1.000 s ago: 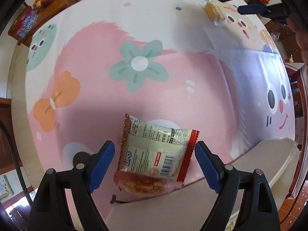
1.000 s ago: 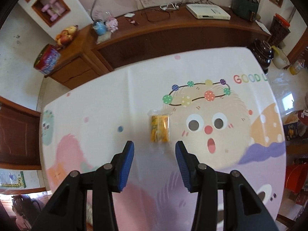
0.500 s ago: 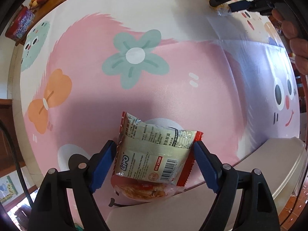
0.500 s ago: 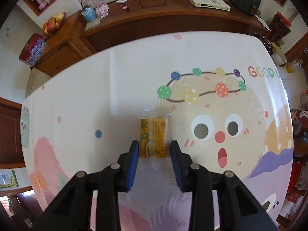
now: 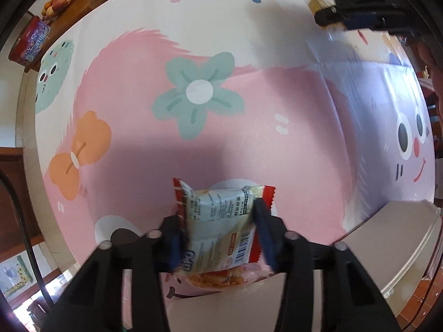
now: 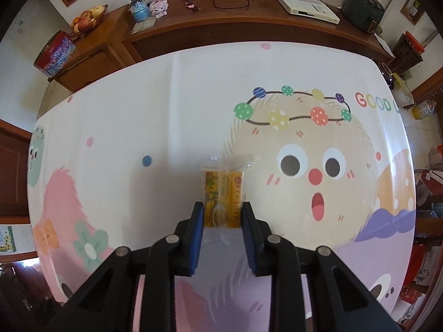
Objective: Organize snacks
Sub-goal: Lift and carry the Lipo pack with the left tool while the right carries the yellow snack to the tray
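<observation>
both tongs clamped on snack packs over the cartoon cloth

the left tongs [image 5: 218,232] pinch a red-edged white pack [image 5: 218,229] between their blue pads, its barcode side facing the camera and its sides crumpled inward, at the near edge of the cloth [image 5: 249,110]. the right tongs [image 6: 223,221] press on both sides of a yellow pack [image 6: 223,193] in clear wrap; the pack sticks out ahead of the pads, lying on the cloth just left of the printed surprised face.
</observation>
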